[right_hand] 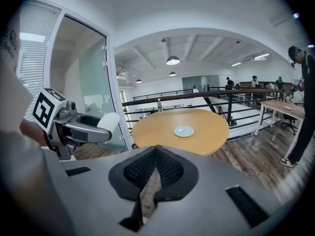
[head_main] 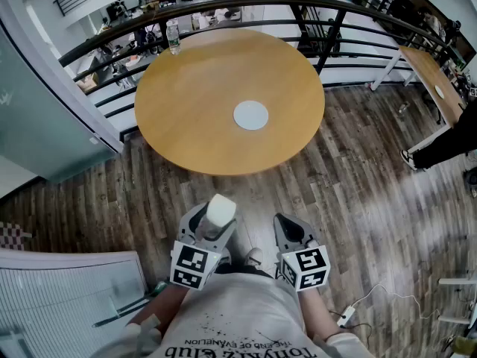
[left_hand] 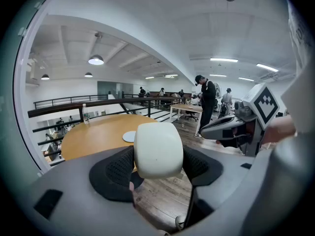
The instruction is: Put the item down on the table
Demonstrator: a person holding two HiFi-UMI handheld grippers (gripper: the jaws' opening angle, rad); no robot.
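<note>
Where the block (left_hand: pixel 158 150) sits: clamped between my left gripper's (head_main: pixel 218 222) wide-spread jaws, over the floor (head_main: pixel 358 170).
Right gripper (right_hand: pixel 155 168): closed, empty.
Table (head_main: pixel 194 103): straight ahead, well apart.
Block's long axis: seemingly along my jaws.

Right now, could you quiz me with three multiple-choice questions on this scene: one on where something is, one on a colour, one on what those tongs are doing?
1. Where on the table does the bottle stand?
A. its near edge
B. its middle
C. its far edge

2. What colour is the item in the left tongs?
A. red
B. off-white
C. black

3. How do the right tongs stand?
A. shut, with nothing between them
B. wide open
C. shut on the item

Answers:
1 C: the head view shows the bottle at the rim farthest from the person.
2 B: the rounded item is pale cream-white in both views.
3 A: in the right gripper view the two pads meet with nothing between them.
</note>
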